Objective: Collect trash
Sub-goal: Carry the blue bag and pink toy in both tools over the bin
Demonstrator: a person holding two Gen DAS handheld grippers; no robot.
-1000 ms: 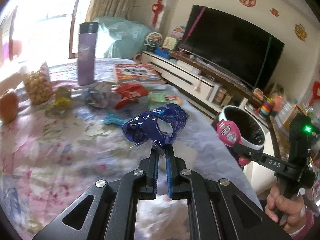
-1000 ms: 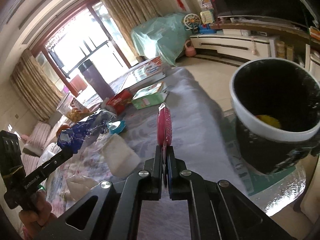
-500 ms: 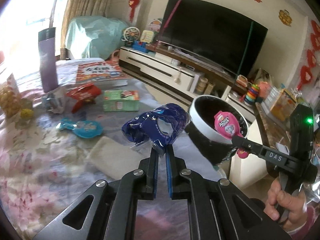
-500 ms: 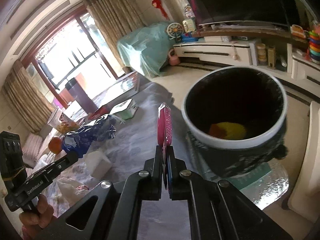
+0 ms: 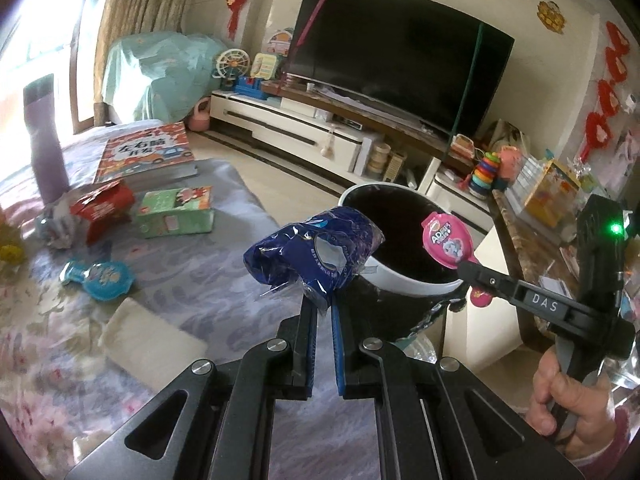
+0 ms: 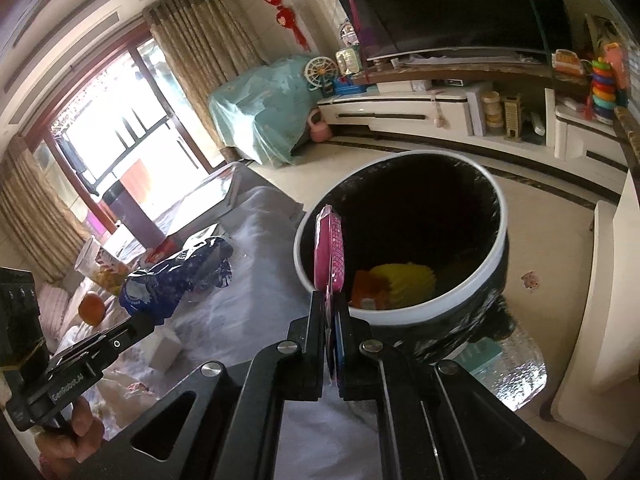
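Both hands have swung off the table toward the trash bin since the earlier frames, so the bin now fills the middle of both views instead of sitting off at the right edge, and the table clutter has slid away to the left.

Biggest thing first: the trash bin (image 6: 404,240), black liner with a white rim, stands on the floor just off the near right end of the table (image 5: 224,264). Yellow and orange scraps already lie in the bottom.

The left gripper (image 5: 323,308) is clamped tight on a crumpled blue snack bag (image 5: 316,252), which hangs at the bin's left rim, more over the table edge than over the opening as far as I can tell.

The right gripper (image 6: 333,304) is pinched shut on a flat pink candy wrapper (image 6: 329,248), held edge-on right above the near rim.

What could go wrong: let go now and the blue bag probably lands on the rim or tablecloth, since it's bulky and off-centre. The pink wrapper is thin and light, so it could flutter outside or stick to a pad. The two grippers are also close together, so they might bump.

Still on the table further left: a teal wrapper (image 5: 100,278), a green box (image 5: 174,212) and a red carton (image 5: 102,206).
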